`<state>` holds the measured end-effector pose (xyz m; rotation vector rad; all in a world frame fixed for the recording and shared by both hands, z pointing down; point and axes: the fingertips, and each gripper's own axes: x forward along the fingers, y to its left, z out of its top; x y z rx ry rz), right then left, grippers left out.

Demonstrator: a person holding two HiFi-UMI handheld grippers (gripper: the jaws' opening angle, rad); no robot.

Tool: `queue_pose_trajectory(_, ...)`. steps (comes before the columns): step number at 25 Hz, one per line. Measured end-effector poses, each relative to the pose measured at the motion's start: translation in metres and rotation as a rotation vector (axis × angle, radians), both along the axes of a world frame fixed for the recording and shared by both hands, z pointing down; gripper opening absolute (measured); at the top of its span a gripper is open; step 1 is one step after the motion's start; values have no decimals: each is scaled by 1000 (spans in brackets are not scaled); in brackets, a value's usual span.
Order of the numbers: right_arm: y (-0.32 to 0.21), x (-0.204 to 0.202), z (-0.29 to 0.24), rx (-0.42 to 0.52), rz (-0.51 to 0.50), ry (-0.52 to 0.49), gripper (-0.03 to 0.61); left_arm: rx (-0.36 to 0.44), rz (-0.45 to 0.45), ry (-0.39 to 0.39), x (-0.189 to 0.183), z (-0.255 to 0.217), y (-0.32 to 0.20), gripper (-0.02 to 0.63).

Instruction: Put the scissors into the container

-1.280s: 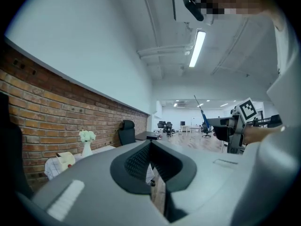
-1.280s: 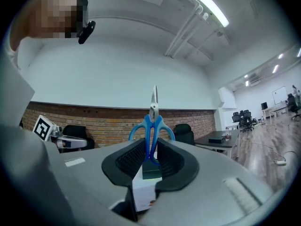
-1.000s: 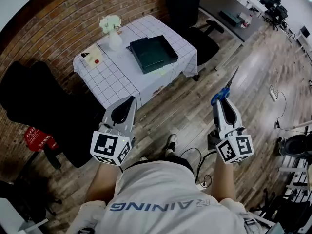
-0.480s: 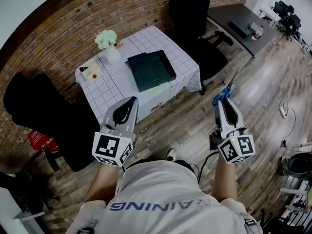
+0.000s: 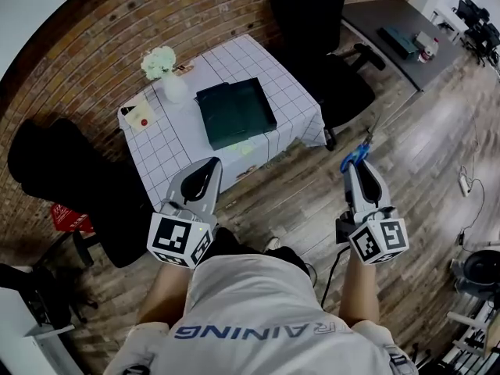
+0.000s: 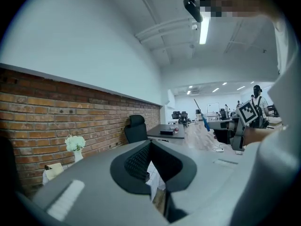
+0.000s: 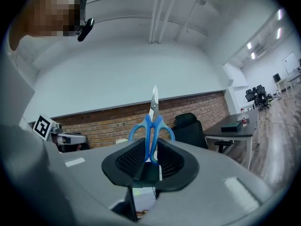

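Note:
The scissors, with blue handles and blades pointing up and away, are held by my right gripper, which is shut on the handles over the wooden floor. In the right gripper view the scissors stand upright between the pads. The container, a dark green shallow tray, lies on the table with the white checked cloth, ahead and to the left of the scissors. My left gripper hangs just in front of the table's near edge, shut with nothing in it. From the left gripper view the scissors show far off to the right.
A vase of white flowers and a small card stand at the table's far left. Black office chairs sit behind the table and at the left. A dark desk is at upper right. The brick wall backs the table.
The table and tray have slid lower and nearer in the head view as the person closes in. Both grippers keep their places, the scissors still held.

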<state>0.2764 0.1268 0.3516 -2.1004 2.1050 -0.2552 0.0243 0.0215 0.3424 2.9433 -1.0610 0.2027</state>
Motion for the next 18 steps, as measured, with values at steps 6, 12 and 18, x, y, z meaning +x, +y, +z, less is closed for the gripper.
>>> queue_pose_trajectory(6,-28,5,8,-46,-30,37,98,-85,-37,37,3,20,-36,2)
queue_pose_trajectory(12,-74,4,6,-71,-36,81,98,-98,-32,66,9,27,-88,2)
queue_pose_trajectory(18,-147,7,2,-100,-40,111,98,-110,-19,80,17,27,-158,2)
